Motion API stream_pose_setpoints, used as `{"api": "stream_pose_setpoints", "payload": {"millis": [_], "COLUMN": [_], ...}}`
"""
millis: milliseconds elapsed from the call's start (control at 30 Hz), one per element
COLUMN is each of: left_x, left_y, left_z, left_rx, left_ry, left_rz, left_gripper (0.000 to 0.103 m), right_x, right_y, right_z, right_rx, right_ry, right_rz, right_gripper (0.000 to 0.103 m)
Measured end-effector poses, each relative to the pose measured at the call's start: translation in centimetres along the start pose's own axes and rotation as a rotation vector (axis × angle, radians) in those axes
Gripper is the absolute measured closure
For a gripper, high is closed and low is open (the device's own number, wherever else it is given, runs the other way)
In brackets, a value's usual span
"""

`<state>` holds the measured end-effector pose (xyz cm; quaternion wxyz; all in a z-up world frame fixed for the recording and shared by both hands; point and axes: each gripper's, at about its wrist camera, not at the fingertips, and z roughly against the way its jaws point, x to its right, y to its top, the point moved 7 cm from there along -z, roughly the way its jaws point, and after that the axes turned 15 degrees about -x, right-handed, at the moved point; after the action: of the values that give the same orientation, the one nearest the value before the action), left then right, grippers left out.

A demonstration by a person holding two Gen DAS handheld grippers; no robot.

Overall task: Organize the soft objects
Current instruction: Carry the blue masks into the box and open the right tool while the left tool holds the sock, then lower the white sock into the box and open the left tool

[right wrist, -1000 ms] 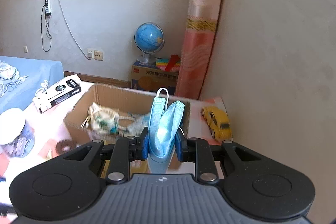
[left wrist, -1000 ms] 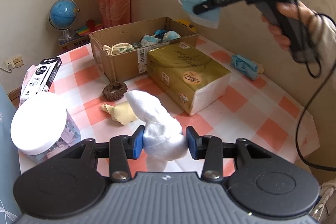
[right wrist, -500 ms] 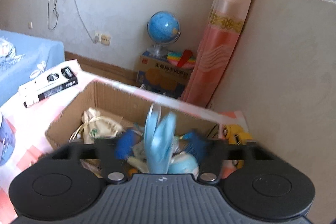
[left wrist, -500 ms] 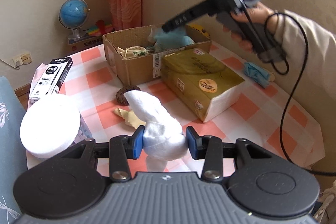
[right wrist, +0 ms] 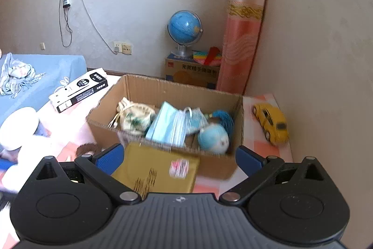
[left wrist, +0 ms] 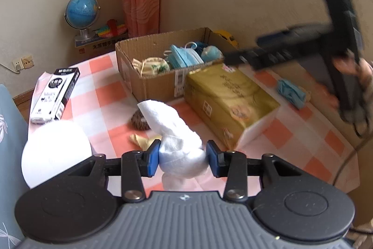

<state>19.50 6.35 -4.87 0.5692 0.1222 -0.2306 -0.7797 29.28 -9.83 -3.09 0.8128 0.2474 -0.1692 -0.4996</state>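
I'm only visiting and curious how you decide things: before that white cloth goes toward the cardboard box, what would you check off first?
1. Left gripper shut on the white cloth: ok.
2. Right gripper open and holding nothing: ok.
3. Blue mask lies inside the cardboard box: ok.
4. Room left in the box for the cloth: cannot tell; it looks fairly full.
5. Right gripper out of the way above the box: not ok; in the left wrist view it hangs over the gold tissue pack beside it.
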Motion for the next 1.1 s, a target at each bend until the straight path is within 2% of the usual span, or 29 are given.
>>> {"api": "stream_pose_setpoints", "payload": {"millis": [267, 400, 533, 700, 1100], "left_x": [-0.2, -0.4, -0.6, -0.9, -3.1], "left_y": [4.5, 7.9, 11.2, 14.0, 17.3], "left_z": [0.3, -0.2, -1.3, -3.5, -7.5], "left_rx": [0.018, 0.025, 0.039, 0.039, 0.008], "left_ry": [0.018, 0.027, 0.049, 0.095, 0.171], "left_rz": [-0.012, 0.005, 0.024, 0.057, 0.132], "left_gripper": [0.062, 0.062, 0.062, 0.062, 0.062], "right_x": [0.3, 0.5, 0.8, 1.5, 2.6], "right_y": [-4.7, -6.9, -8.7, -9.4, -9.8], "right_z": [3.4, 4.4, 4.9, 5.3, 5.4], "right_rx": [0.015, 0.018, 0.018, 0.025, 0.037], "right_ry": [-0.019, -0.038, -0.014, -0.025, -0.012], "right_rz": [-0.09, -0.132, -0.17, -0.191, -0.224], "right_gripper": [0.0, 0.0, 0.0, 0.0, 0.0]}}
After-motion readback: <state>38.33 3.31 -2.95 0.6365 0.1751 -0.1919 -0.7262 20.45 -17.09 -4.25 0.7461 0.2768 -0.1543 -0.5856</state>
